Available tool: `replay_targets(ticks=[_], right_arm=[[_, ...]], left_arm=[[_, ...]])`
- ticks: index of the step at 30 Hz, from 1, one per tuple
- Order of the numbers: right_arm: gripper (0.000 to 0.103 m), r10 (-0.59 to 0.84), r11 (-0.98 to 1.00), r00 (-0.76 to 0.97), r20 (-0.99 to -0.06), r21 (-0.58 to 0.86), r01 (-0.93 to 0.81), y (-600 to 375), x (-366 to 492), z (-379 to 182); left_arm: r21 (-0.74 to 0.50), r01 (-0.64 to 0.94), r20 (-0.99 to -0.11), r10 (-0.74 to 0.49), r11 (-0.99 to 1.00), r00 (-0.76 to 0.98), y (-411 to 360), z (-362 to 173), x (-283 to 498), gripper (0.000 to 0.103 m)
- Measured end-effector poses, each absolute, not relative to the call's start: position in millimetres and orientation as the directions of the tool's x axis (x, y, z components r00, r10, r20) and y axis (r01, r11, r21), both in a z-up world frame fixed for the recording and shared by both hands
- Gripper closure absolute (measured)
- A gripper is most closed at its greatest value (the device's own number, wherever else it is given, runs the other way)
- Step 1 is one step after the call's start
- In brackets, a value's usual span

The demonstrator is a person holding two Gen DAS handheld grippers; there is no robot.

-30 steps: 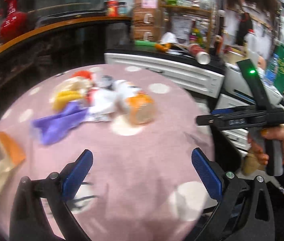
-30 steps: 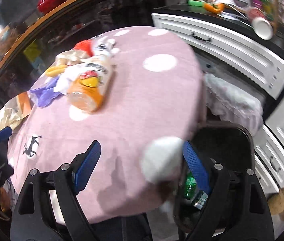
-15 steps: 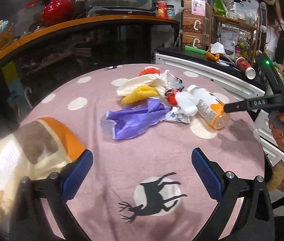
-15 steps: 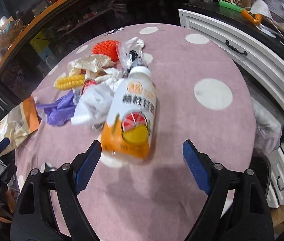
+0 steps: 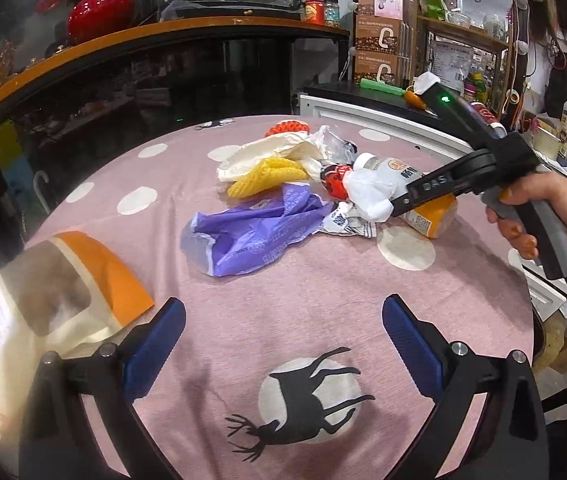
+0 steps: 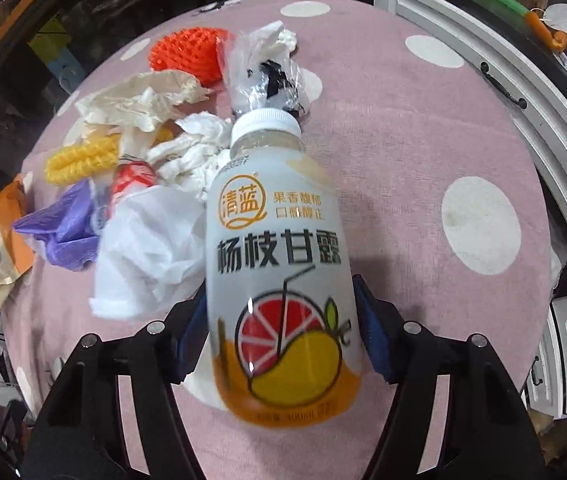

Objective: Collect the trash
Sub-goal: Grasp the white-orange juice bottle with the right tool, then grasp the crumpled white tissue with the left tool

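A trash pile lies on the pink dotted tablecloth (image 5: 323, 280): a purple bag (image 5: 255, 232), a yellow foam net (image 5: 267, 176), a red foam net (image 6: 187, 54), crumpled white tissue (image 6: 147, 252) and a clear wrapper (image 6: 263, 76). A juice bottle (image 6: 279, 240) lies at the pile's right side. My right gripper (image 6: 281, 320) points steeply down over it. Its jaws are closing, and both blue pads meet the lower sides of the bottle (image 5: 429, 216). My left gripper (image 5: 281, 308) hovers open over the deer print, with nothing between its fingers.
An orange and cream paper bag (image 5: 43, 300) lies at the table's left edge. White drawers (image 6: 523, 92) curve round the right side. A dark glass counter (image 5: 163, 32) with a red vase (image 5: 99, 4) stands behind. A person's hand (image 5: 523, 208) holds the right gripper's handle.
The right gripper has swung in from the table's right edge over the pile, and its jaws have narrowed around the bottle. The left gripper's view has shifted left and then settled.
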State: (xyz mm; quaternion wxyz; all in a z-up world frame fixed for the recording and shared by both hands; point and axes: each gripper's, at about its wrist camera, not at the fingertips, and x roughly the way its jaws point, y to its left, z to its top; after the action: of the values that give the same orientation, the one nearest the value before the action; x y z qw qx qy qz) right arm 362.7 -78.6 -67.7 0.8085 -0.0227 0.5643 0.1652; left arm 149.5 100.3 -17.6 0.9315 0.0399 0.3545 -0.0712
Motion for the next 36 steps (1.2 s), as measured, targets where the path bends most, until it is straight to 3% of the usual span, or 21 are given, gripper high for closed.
replay_targets(ticks=[6,18,26,36], right_arm=[[0.041,0.203,0.940,0.351,-0.914,0.082,-0.330,-72.2,363.7,-68.6],[0.042,0.283,0.939,0.425,-0.860,0.160,-0.303,-106.4,330.3,-56.2],[0.042,0.325,0.928,0.475,-0.818,0.179,-0.326,-126.0,297.7,-39.6],[0.042,0.389,0.907,0.473,-0.790,0.239,-0.347,-146.4,270.2,-33.7]], left_arm=[[0.019,0.183,-0.676,-0.122,0.983,0.726,88.5,-24.9,153.6,0.005],[0.061,0.174,-0.652,-0.093,0.983,0.752,88.2,2.4,207.3,0.006],[0.227,0.215,-0.672,-0.007,0.950,0.741,63.4,7.2,282.3,0.020],[0.280,0.282,-0.734,0.015,0.918,0.679,37.5,-9.1,348.5,0.031]])
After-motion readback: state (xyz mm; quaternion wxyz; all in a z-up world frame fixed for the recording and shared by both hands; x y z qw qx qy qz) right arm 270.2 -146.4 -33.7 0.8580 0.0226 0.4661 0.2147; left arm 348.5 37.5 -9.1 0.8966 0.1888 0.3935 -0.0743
